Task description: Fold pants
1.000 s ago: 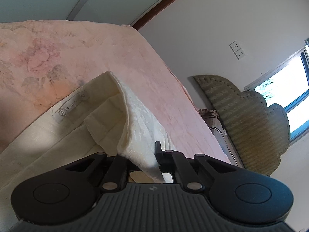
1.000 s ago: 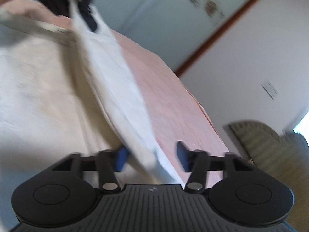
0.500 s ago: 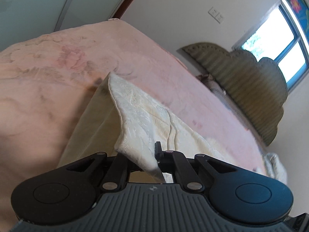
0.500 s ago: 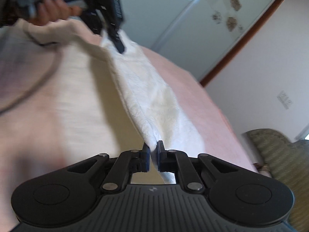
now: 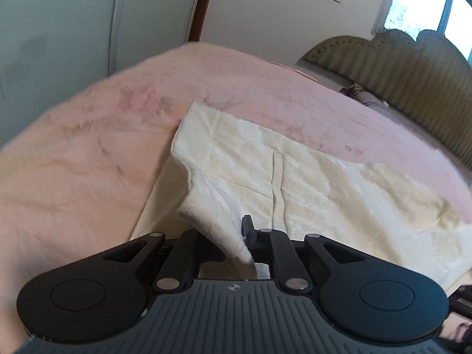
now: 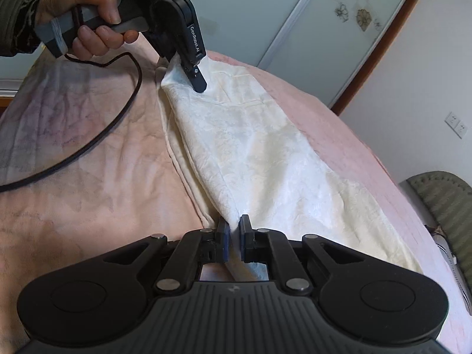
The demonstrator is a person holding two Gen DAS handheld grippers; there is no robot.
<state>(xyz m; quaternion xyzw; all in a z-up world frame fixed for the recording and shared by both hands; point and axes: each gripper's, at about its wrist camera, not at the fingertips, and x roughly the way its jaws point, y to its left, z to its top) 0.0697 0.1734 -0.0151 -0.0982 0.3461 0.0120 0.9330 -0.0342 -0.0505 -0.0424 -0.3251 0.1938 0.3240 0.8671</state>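
Already the left gripper (image 5: 240, 243) is easing its jaws open around the cream pants (image 6: 250, 153) lying on the pink bed (image 6: 88, 153); that corner may slip early, while the right gripper (image 6: 233, 237) pinches the lower-centre edge tight.

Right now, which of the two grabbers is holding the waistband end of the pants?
The left gripper, in the person's hand at the far end. It pinches the pants by the waistband, jaws just opening; the right gripper clamps the near edge.
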